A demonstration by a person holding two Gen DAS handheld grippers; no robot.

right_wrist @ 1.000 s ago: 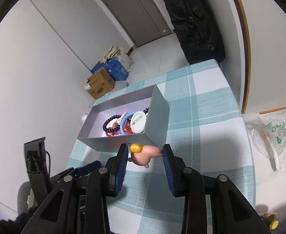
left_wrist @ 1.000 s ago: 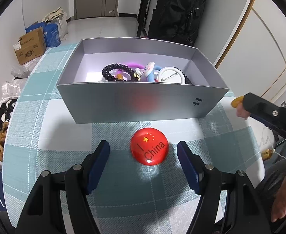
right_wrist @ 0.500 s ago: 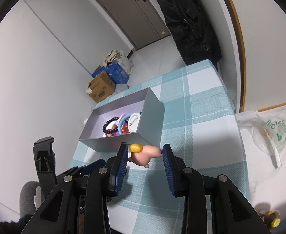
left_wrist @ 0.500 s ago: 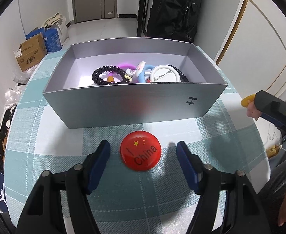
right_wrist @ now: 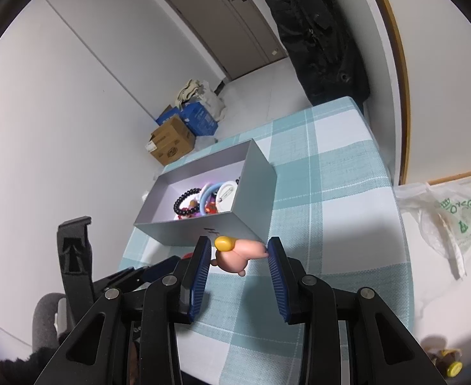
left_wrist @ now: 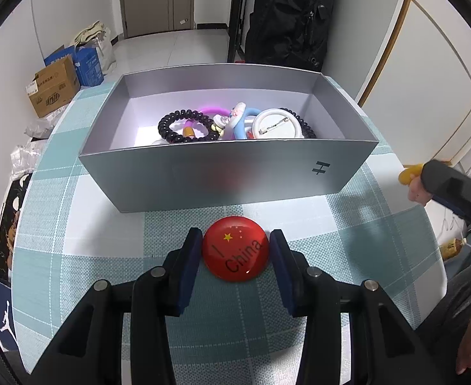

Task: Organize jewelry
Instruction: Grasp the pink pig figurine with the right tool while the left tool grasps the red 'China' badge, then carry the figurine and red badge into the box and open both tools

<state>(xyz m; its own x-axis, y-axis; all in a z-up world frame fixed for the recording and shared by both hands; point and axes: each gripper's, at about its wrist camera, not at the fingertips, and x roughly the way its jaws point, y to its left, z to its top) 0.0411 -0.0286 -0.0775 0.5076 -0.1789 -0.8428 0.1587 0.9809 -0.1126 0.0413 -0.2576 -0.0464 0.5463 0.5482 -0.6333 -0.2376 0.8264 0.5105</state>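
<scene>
On the checked tablecloth (left_wrist: 75, 256) stands the grey box (left_wrist: 222, 176) containing bracelets (left_wrist: 184, 126), while just before its near wall the left gripper (left_wrist: 235, 250) clamps both pads against the red badge (left_wrist: 235, 248), and the right gripper (right_wrist: 238, 255), raised above the table, pinches a pink figurine (right_wrist: 235, 253).

One box (left_wrist: 222, 173), two badges (left_wrist: 235, 248) (left_wrist: 275, 125), one pink figurine (right_wrist: 237, 255)

White walls, a grey door (left_wrist: 153, 0), cardboard boxes (left_wrist: 53, 89) on the pale floor (left_wrist: 171, 51), a hanging black bag (left_wrist: 288, 16).
</scene>
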